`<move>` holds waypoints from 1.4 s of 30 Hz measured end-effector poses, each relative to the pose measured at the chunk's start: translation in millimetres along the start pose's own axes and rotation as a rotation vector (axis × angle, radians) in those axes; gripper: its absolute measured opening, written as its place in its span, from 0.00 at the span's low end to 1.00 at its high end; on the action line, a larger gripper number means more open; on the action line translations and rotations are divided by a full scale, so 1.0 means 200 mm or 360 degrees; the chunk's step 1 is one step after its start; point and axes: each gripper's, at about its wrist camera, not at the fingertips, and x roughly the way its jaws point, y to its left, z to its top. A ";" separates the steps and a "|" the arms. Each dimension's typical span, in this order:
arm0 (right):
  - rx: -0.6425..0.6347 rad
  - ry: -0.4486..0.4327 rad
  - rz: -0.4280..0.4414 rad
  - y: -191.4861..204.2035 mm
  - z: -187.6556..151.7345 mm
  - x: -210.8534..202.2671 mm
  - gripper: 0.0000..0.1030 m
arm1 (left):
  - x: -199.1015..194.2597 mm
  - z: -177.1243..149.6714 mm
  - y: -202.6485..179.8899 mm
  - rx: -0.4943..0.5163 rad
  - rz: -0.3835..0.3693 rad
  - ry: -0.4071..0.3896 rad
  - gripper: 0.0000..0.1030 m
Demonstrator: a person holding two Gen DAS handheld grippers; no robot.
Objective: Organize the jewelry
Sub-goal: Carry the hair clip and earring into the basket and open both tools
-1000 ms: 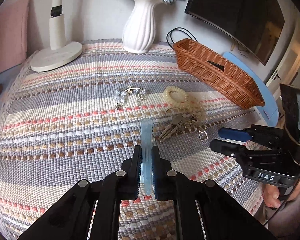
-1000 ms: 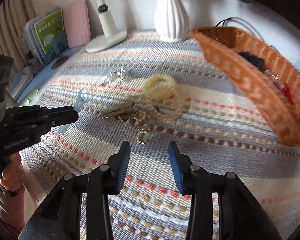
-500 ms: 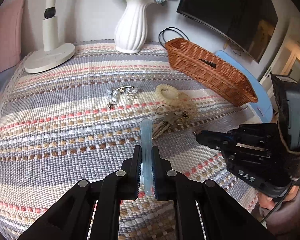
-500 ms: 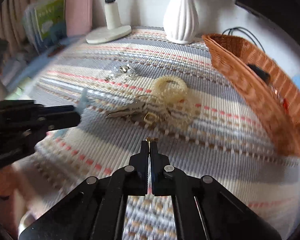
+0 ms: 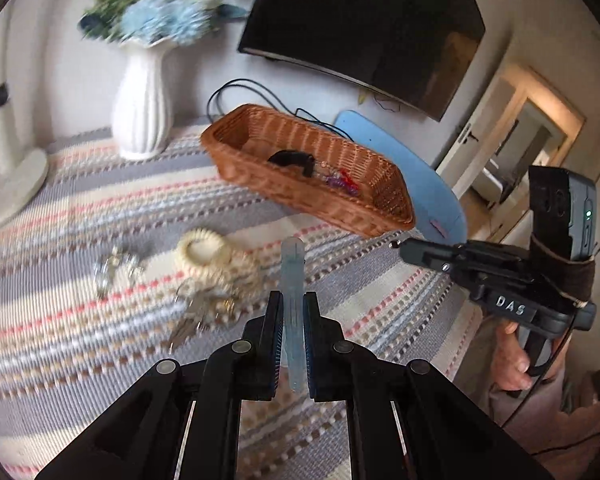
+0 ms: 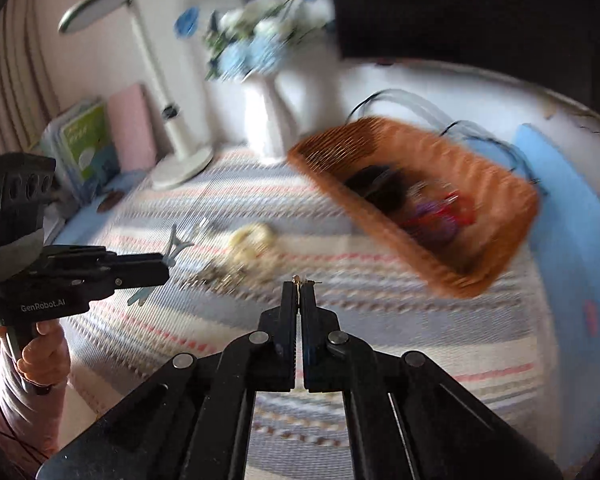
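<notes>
My left gripper [image 5: 292, 310] is shut on a pale blue translucent hair clip [image 5: 293, 276] and holds it above the striped cloth. My right gripper [image 6: 299, 294] is shut on a small gold ring-like piece [image 6: 298, 280] at its tips, raised above the cloth. The wicker basket [image 5: 364, 216] lies ahead to the right and holds a black piece and red and purple pieces [image 5: 342, 180]. A cream coil hair tie [image 5: 202, 246], keys [image 5: 196, 312] and silver earrings [image 5: 114, 268] lie on the cloth. The right gripper shows in the left wrist view [image 5: 398, 245], the left gripper in the right wrist view [image 6: 164, 268].
A white vase [image 5: 144, 112] with blue flowers and a white lamp base [image 5: 8, 192] stand at the back. A dark screen [image 5: 364, 28] hangs behind the basket. A blue board [image 5: 424, 184] lies right of the basket. Books [image 6: 88, 148] stand at the left.
Both grippers have risen and swung toward the basket, each keeping its piece. The right gripper closed on the gold piece a second ago and lifted it off the cloth.
</notes>
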 end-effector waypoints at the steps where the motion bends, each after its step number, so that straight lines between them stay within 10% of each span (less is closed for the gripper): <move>1: 0.0015 -0.0032 -0.0030 -0.04 0.02 -0.03 0.02 | 0.02 0.05 -0.04 0.0038 0.0017 0.0006 0.09; 13: 0.0269 -0.0171 -0.0248 -0.52 0.35 0.00 0.01 | 0.41 0.63 -0.25 0.0177 -0.0060 0.0037 0.09; 25: 0.0547 0.0047 -0.0260 -0.90 0.36 0.47 0.01 | 0.97 0.64 -0.33 0.0343 0.0042 0.0270 0.10; 42: 0.0674 -0.0062 -0.0107 -0.91 0.33 0.34 0.23 | 0.61 0.64 -0.31 0.0320 0.0037 0.0061 0.29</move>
